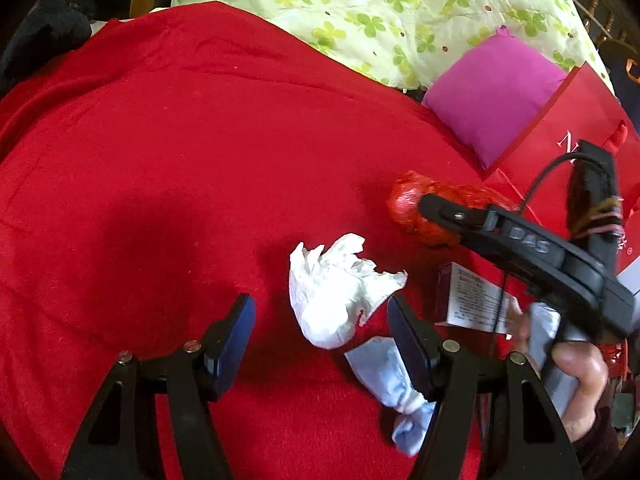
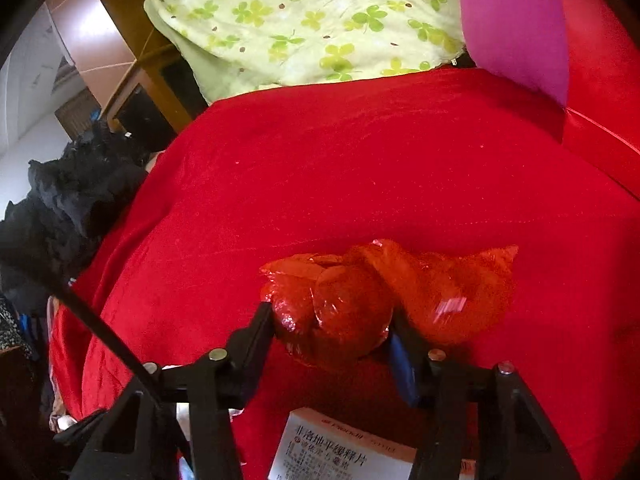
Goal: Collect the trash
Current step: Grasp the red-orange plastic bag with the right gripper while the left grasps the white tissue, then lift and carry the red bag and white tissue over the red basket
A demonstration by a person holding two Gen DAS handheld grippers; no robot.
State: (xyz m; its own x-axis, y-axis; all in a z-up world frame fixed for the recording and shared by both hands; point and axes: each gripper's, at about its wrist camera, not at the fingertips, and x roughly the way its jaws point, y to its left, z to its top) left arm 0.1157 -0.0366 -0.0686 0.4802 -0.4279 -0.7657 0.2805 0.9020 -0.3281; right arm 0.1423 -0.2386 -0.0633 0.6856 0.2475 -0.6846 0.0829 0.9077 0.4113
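Red blanket (image 1: 168, 152) spread over a bed, green clover quilt (image 1: 400, 8) and magenta pillow (image 1: 496, 96) at the far side. Trash lies scattered near the front edge. Right gripper (image 2: 332, 320) has its pads pressed on a crumpled red plastic bag (image 2: 384, 292), pinching one lobe — likely the first piece bound for the red paper bag (image 1: 568, 136) standing just beside. Left gripper (image 1: 320, 328) hangs with jaws well apart, nothing held; a white crumpled tissue (image 1: 336, 292) sits between them, untouched. Blue wad (image 1: 384, 376) and a medicine box (image 1: 472, 300) lie close by.
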